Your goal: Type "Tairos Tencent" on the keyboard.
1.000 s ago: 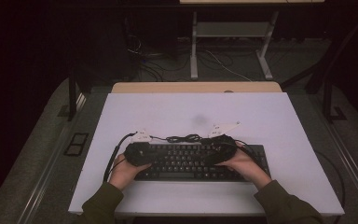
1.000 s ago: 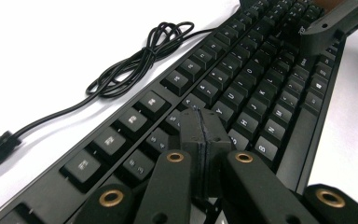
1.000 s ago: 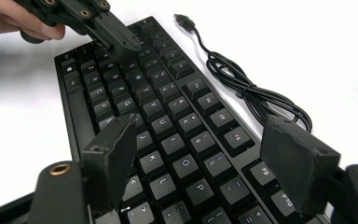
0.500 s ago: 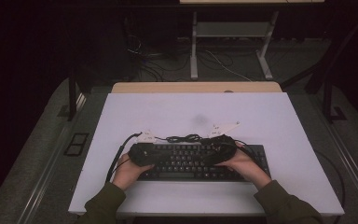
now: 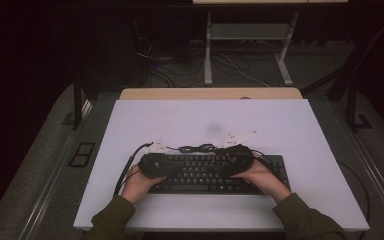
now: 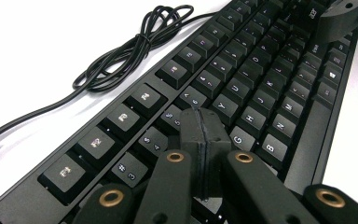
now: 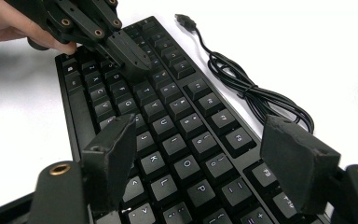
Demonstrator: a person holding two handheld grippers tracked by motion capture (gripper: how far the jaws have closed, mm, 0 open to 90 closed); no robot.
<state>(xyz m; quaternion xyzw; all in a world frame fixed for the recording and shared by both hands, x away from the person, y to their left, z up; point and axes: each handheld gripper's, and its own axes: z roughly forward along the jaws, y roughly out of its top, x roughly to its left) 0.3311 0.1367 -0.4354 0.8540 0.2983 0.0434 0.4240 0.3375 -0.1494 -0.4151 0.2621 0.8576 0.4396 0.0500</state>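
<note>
- Nothing had shifted over the last second: both hands stayed put on the keyboard (image 5: 215, 172), so I judged the work paused
- Left gripper (image 6: 204, 135) was pinched shut on nothing, tip over the number row; right gripper (image 7: 200, 154) gaped wide, empty
- Keyboard lay at 6 o'clock on the white table (image 5: 280, 125), its coiled cable (image 5: 200, 148) at 12 o'clock of it
- Beyond, a dark floor (image 5: 40, 165) with a desk frame (image 5: 250, 35)

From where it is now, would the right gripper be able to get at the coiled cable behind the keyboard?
Probably yes. The right gripper hangs open over the keyboard, and the cable lies just past its far edge on bare table, nothing between.
</note>
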